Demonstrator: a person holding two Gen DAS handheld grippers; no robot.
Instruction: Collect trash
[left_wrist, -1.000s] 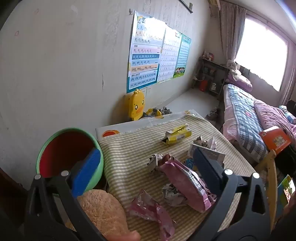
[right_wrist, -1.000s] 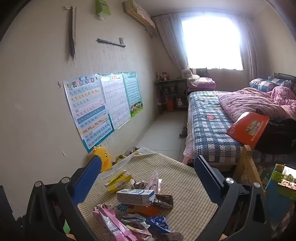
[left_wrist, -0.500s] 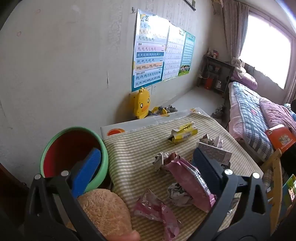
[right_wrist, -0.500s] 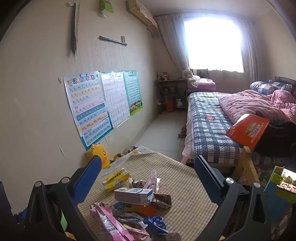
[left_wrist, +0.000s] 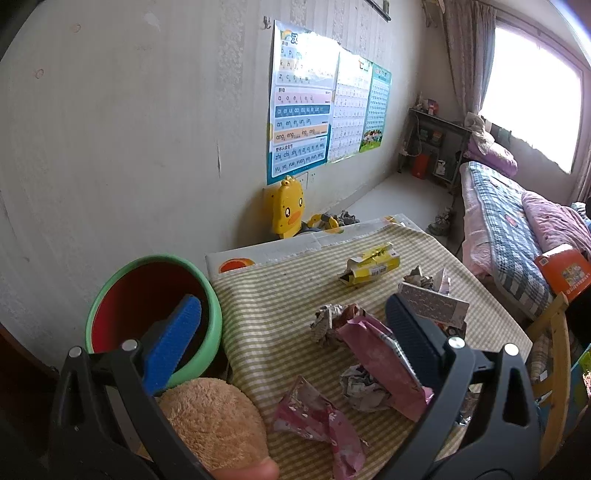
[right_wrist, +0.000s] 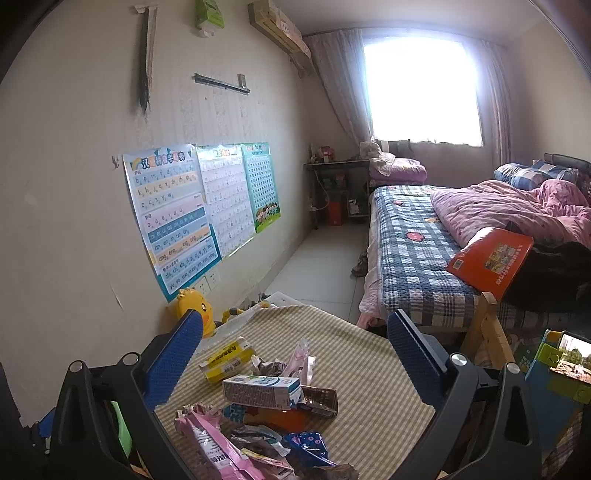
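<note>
**A:** Reading anything off that wall chart (left_wrist: 301, 107)?

**B:** Pinyin rows: "an en in un", "ang eng ing ong", then "zhi chi shi" near the bottom. The header is Chinese characters and too small for me. Two more charts hang to its right, with print too fine to read.

**A:** And the bin?

**B:** A green bin (left_wrist: 147, 314) with a red inside stands at the left edge of the surface (left_wrist: 280, 295), just beside the striped cloth. The left gripper (left_wrist: 291, 328) is spread wide with nothing between its pads; its left pad shows in front of the bin's mouth. A tan plush toy (left_wrist: 210, 417) sits low, just under that gripper.

**A:** Trash, left to right?

**B:** A crumpled pink foil wrapper (left_wrist: 317, 421) lies nearest, then a ball of grey foil (left_wrist: 364, 386) touching a long pink snack bag (left_wrist: 384, 365). Farther back lies a flattened yellow carton (left_wrist: 371, 264), its print unreadable. A grey-patterned milk carton (left_wrist: 432, 306) lies on its side to the right.

**A:** The other side?

**B:** The right gripper (right_wrist: 295, 347) is also released and empty, over the same pile. From there the milk carton (right_wrist: 262, 391) shows a blue-green logo whose lettering is blurred. A blue wrapper (right_wrist: 306, 445) with pink rings lies near the front. An orange book (right_wrist: 491, 258) leans on the bed (right_wrist: 410, 236).
</note>
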